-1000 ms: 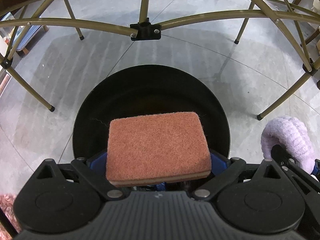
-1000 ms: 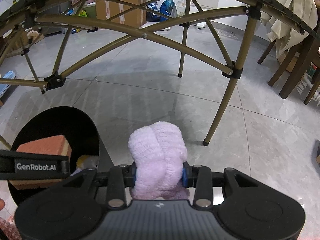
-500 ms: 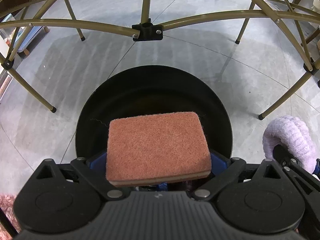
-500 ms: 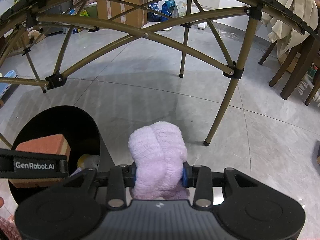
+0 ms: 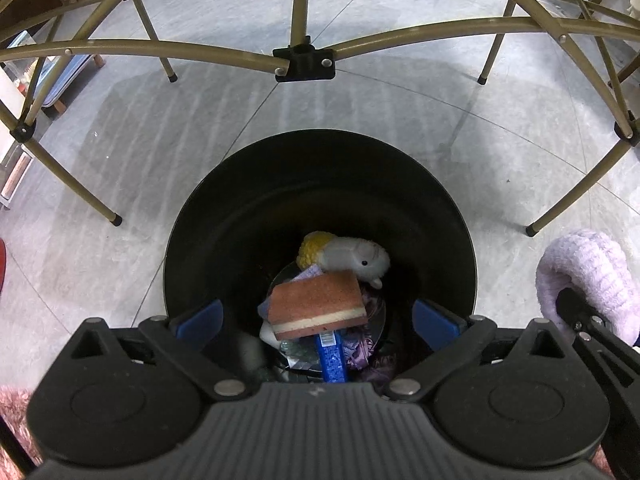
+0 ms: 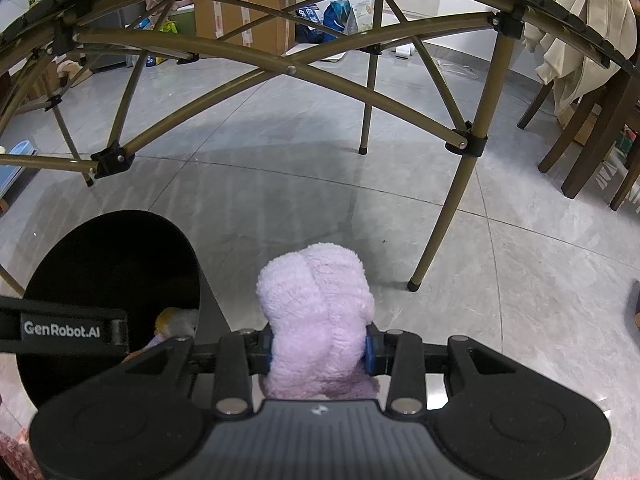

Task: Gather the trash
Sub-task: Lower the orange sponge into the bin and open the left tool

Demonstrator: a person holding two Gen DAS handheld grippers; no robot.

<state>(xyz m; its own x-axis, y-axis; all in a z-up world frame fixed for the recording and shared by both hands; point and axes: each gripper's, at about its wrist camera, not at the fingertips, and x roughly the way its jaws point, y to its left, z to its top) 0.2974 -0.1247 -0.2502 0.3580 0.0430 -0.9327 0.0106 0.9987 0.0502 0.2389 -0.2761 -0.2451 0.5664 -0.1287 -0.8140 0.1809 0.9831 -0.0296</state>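
The sponge [image 5: 318,304] already lies inside the bin [image 5: 320,152]; the left gripper [image 5: 318,316] above it is wide open and empty. The right gripper [image 6: 319,350], beside the bin, is clamped on the purple cloth [image 6: 316,312], not yet dropped.

Between the blue-padded jaws of the black left gripper [image 5: 318,320], a black bin [image 5: 320,184] holds a rust-orange sponge [image 5: 316,304] with a cream band along its edge, a grey toy animal [image 5: 356,260] with a yellow back end, a bright blue strip [image 5: 330,356] and crumpled purple scraps [image 5: 360,344]. The black right gripper [image 6: 318,350], also blue-padded, clasps a pale lilac fluffy cloth [image 6: 316,304] in its jaws. Ahead of both lies a grey marbled tile floor [image 6: 280,208], crossed by olive-brown metal legs [image 6: 448,216] with black joints; dark brown wooden chairs [image 6: 588,136] stand to the right.
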